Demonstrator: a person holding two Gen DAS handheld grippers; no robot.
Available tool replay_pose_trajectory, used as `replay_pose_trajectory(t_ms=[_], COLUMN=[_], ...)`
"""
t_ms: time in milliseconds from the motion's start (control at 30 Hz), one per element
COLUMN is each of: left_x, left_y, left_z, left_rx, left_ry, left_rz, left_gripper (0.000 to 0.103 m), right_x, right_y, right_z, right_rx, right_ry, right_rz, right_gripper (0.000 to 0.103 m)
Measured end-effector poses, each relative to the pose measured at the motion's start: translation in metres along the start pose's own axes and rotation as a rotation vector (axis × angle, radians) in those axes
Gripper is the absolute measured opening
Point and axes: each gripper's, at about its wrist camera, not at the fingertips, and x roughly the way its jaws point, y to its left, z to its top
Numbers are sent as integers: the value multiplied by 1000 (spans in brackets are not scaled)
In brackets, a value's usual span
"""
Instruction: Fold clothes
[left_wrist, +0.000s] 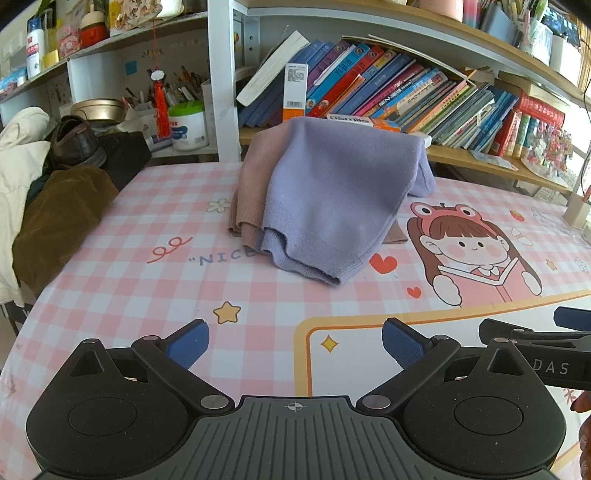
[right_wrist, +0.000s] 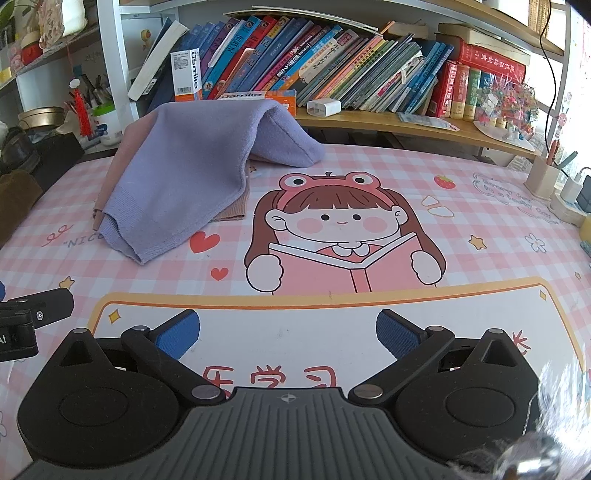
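- Fingers of my left gripper (left_wrist: 295, 341) stand wide apart and hold nothing; they hang over the bare pink checked table mat (left_wrist: 147, 206), on the near side.
- My right gripper (right_wrist: 288, 332) is the same: jaws spread wide, nothing between the blue pads (right_wrist: 179, 334), above the white panel with red characters printed on the mat.
- The two grippers are side by side. A piece of the right one shows at the right edge of the left wrist view.
- The task's thing, a purple knit garment (left_wrist: 332, 192), lies well apart from both grippers, at the far side of the table. Its upper part is draped over the low bookshelf (right_wrist: 388, 120) and its ribbed hem comes down on the mat.
- A pinkish-brown garment (left_wrist: 249, 184) lies under it, showing at the left and a little at the right.
- I judge the folding as not begun: the cloth hangs loosely with no neat fold, and neither gripper touches it. Everything is left: pull it down, spread it, fold.
- What I cannot make out: whether the two colours are one garment or two, where the sleeves are, and how much cloth rests on the shelf behind.
- At the left edge a pile of brown and cream clothes (left_wrist: 55, 218) is cut off by the frame.
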Motion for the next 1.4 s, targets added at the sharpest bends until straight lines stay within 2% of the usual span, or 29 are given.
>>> replay_pose_trajectory(t_ms=[233, 433, 633, 800, 867, 933, 1133, 1300, 1333, 1400], left_x=[3, 5, 16, 39, 52, 66, 105, 123, 127, 129], left_y=[-2, -5, -15, -25, -29, -36, -50, -51, -50, -48], left_z=[1, 3, 10, 15, 18, 21, 25, 31, 31, 27], left_rx=[10, 38, 136, 266, 313, 369, 547, 623, 639, 667], left_ry=[3, -10, -34, -39, -38, -38, -13, -55, -71, -103], left_rz=[-22, -63, -127, -116, -115, -92, -120, -95, -85, -75], left_gripper=[101, 101, 101, 100, 93, 72, 57, 40, 32, 25], right_x=[2, 1, 0, 3, 1, -1, -9, -18, -19, -21], right_y=[-1, -5, -12, -27, -32, -37, -51, -59, -59, -59], right_z=[-1, 0, 3, 2, 1, -1, -4, -8, -9, -10], right_rx=[10, 39, 96, 199, 233, 261, 356, 426, 437, 453], right_ry=[8, -4, -13, 14, 16, 19, 29, 3, -1, -8], right_rz=[-3, 48, 94, 112, 109, 98, 45, 10, 7, 8], right_gripper=[103, 103, 102, 100, 100, 100, 99, 99, 99, 99])
